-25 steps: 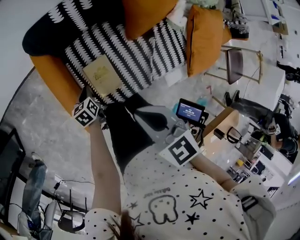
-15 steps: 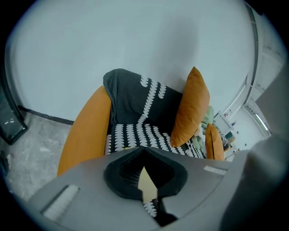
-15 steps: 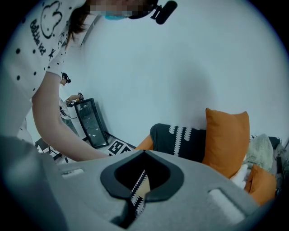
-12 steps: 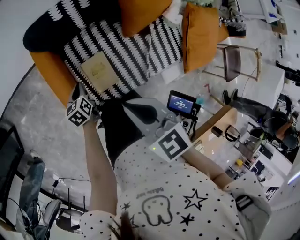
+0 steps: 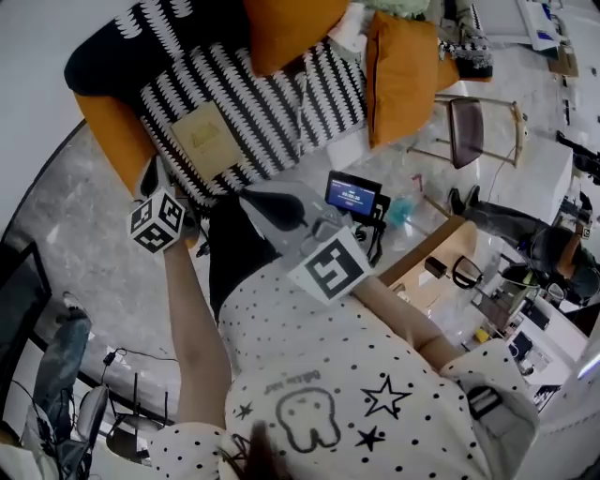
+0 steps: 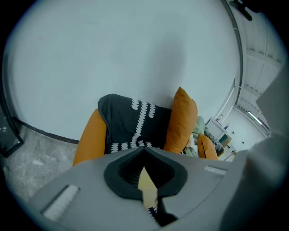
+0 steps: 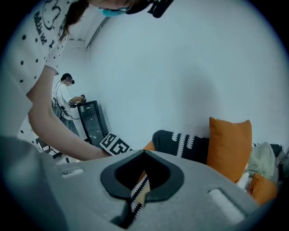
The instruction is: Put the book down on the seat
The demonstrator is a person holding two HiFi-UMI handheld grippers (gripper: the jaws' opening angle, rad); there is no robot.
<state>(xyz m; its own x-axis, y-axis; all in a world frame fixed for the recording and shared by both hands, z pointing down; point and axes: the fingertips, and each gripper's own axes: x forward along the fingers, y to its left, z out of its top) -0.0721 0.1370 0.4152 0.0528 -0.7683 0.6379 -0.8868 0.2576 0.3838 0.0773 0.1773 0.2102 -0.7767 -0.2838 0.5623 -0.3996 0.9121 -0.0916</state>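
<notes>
A thin tan book (image 5: 208, 141) lies flat on the black-and-white striped seat (image 5: 281, 98) of an orange sofa, near its left armrest (image 5: 111, 141). My left gripper (image 5: 150, 180) hangs shut just off the seat's front edge, a short way from the book and not touching it. In the left gripper view its jaws (image 6: 145, 155) meet, and a sliver of the book (image 6: 147, 185) shows through the slit. To its right my right gripper (image 5: 253, 200) is also shut and holds nothing. In the right gripper view the jaws (image 7: 144, 155) frame a strip of striped seat (image 7: 139, 196).
Two orange cushions (image 5: 286, 28) (image 5: 403, 75) lean on the sofa back, beside a black patterned pillow (image 5: 141, 42). A small chair (image 5: 473, 131) stands right of the sofa, a cluttered desk (image 5: 506, 300) farther right. Cables and gear (image 5: 122, 403) lie on the marble floor at left.
Both grippers have drawn back slightly from the sofa, away from the book. The book lies in the same place on the seat. Neither gripper's jaws have changed.
</notes>
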